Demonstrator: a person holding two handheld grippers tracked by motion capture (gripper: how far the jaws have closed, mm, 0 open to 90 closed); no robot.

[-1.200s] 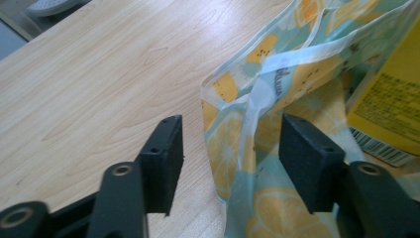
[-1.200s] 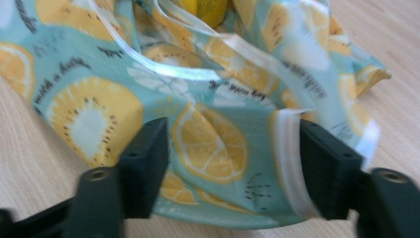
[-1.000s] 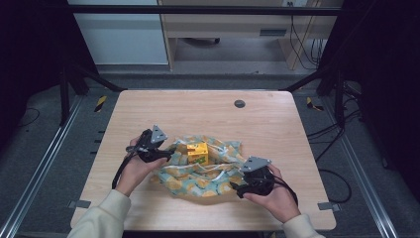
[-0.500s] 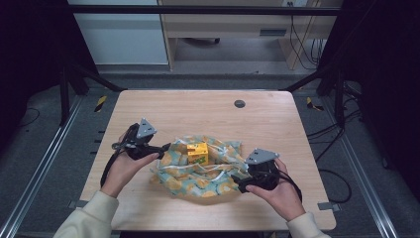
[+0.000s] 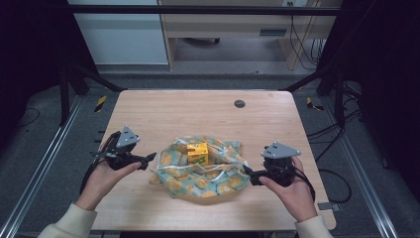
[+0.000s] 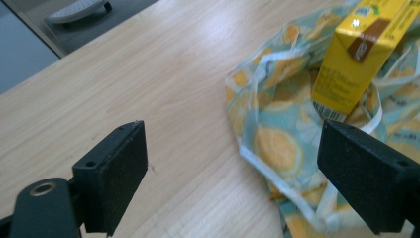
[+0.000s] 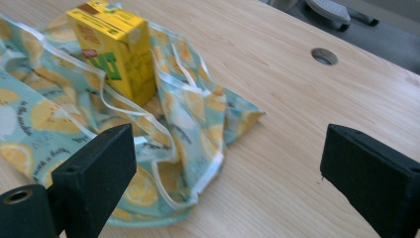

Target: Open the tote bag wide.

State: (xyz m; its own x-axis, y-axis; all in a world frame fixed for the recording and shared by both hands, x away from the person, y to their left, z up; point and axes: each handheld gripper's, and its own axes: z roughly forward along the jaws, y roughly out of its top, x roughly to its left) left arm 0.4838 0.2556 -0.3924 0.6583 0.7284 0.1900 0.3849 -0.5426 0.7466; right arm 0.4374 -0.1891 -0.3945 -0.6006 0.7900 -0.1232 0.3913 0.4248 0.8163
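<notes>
Cloth (image 5: 198,171) lies crumpled around the yellow carton (image 5: 197,152) mid-frame; left gripper (image 5: 148,159), its jaws just widened, and right gripper (image 5: 246,174) stand open and empty, and each should re-grip a separate cloth edge.

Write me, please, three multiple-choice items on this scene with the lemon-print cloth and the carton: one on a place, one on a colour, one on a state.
1. Where does the yellow carton stand?
A. On the lemon-print cloth
B. On bare wood beside the round hole in the table
C. Between the jaws of the left tool

2. What colour is the cloth's ground?
A. Dark red
B. Pale blue-green
C. Black

3. How do the jaws of the right tool stand?
A. Shut on the carton
B. Shut on the cloth
C. Open, with nothing between them

Key: 1 A, the carton stands upright in the middle of the crumpled cloth. 2 B, the fabric is pale blue-green with yellow lemons and white edging. 3 C, the right gripper view shows both pads wide apart over wood and cloth, gripping nothing.
</notes>
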